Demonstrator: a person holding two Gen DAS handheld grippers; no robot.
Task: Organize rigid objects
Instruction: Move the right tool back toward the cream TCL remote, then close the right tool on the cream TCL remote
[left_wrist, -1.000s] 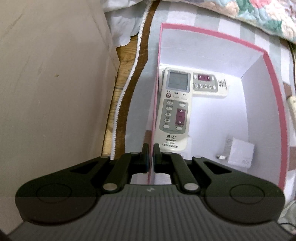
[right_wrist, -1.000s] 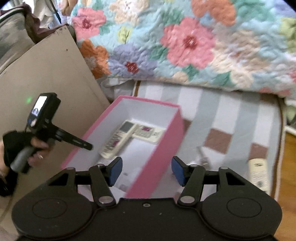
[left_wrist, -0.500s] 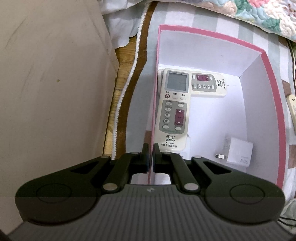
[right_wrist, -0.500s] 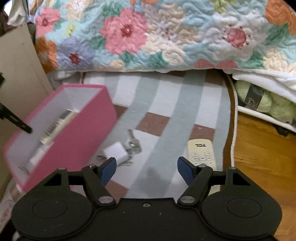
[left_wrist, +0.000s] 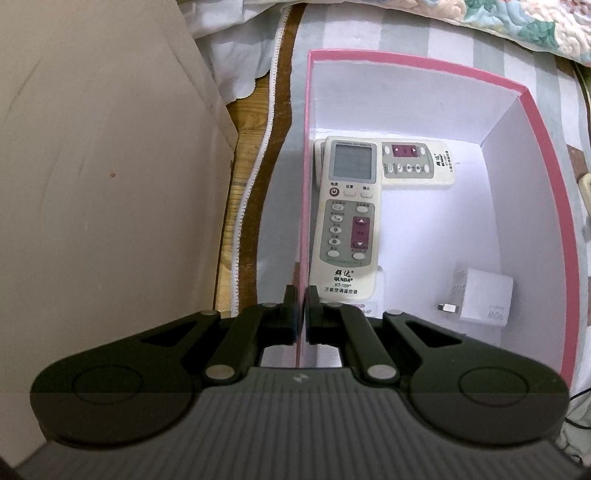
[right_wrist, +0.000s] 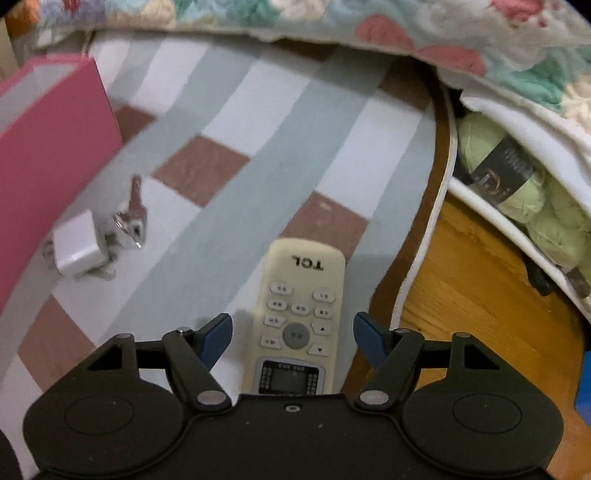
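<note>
Left gripper (left_wrist: 300, 295): jaws closed on the near left wall of the pink box (left_wrist: 546, 155), one finger outside the wall and one inside. It points steeply down.

Pink box, white inside, open top, standing on a striped and checked cloth (right_wrist: 258, 122). Contents, left wrist view:
- Large remote (left_wrist: 347, 218) with a grey screen, lying along the left wall, screen end toward 12 o'clock, its near end just beyond the gripper tips.
- Small remote (left_wrist: 417, 164), lying crosswise at the far end, partly under the large remote's screen end.
- White charger (left_wrist: 484, 297), at 3 o'clock from the gripper tips, near the right wall, plug pointing left.

Right gripper (right_wrist: 292, 334): jaws wide apart, nothing pressed between them. Blue pads (right_wrist: 218, 338) stand either side of a cream remote (right_wrist: 299, 317) marked TCL, clear of both its edges.

Cream remote: flat on the cloth, outside the box, screen end toward 6 o'clock, near the cloth's right border.

Also on the cloth, at 10 o'clock from the right gripper: a second white charger (right_wrist: 79, 249) touching a bunch of keys (right_wrist: 131, 218), just beside the box's pink outer wall.

Surroundings: flowered quilt (right_wrist: 461, 33) at 12 o'clock; green yarn (right_wrist: 517, 184) at 2 o'clock; wooden floor (right_wrist: 480, 295) at 3 o'clock; beige board (left_wrist: 96, 166) left of the box.
</note>
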